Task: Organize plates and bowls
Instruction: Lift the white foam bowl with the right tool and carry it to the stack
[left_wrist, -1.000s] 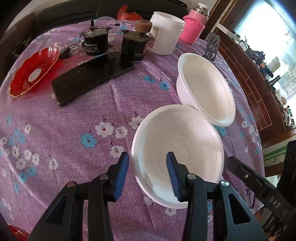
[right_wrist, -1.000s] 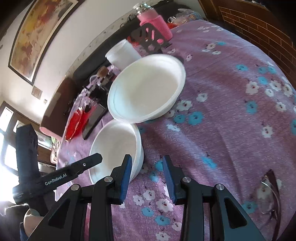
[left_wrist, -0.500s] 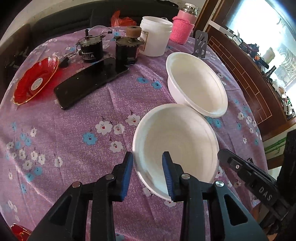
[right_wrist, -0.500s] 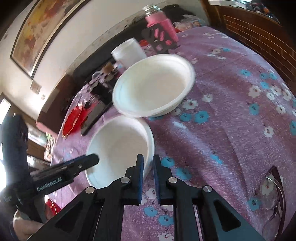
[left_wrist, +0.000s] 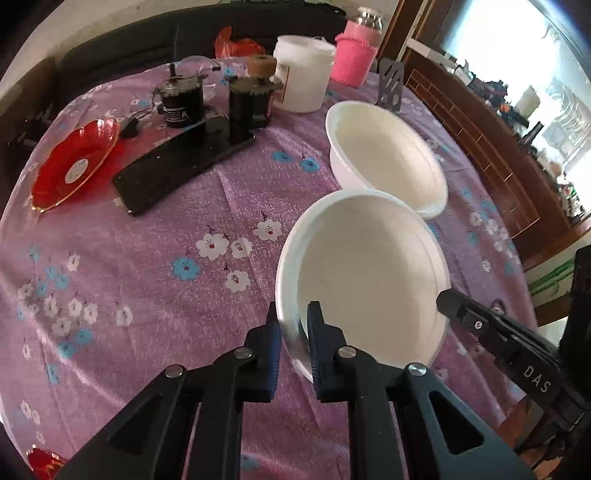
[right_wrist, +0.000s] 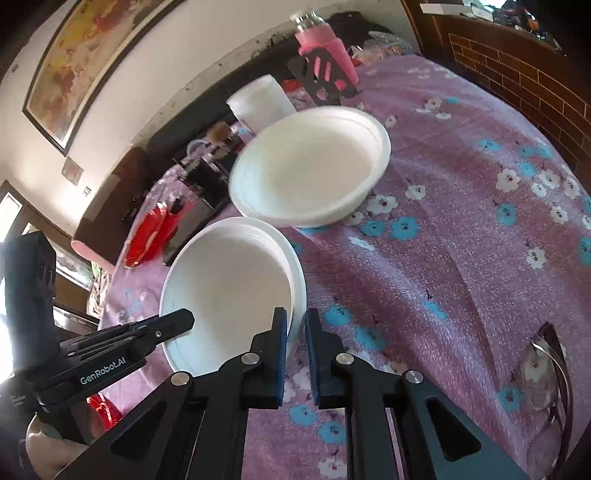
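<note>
Left wrist view: the left gripper (left_wrist: 293, 334) pinches the near rim of a white bowl (left_wrist: 365, 273) at 6 o'clock; a second bowl (left_wrist: 386, 157) touches it at 1 o'clock

Right wrist view: the right gripper (right_wrist: 294, 345) clamps the same bowl's (right_wrist: 229, 291) rim, the second bowl (right_wrist: 310, 166) at 12 o'clock on the tablecloth (right_wrist: 461, 240)

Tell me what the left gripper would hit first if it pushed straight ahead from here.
The left gripper is already shut on the near rim of the near white bowl. Pushed ahead, that bowl would likely meet the far white bowl, whose rim looks touching or nearly so.
</note>
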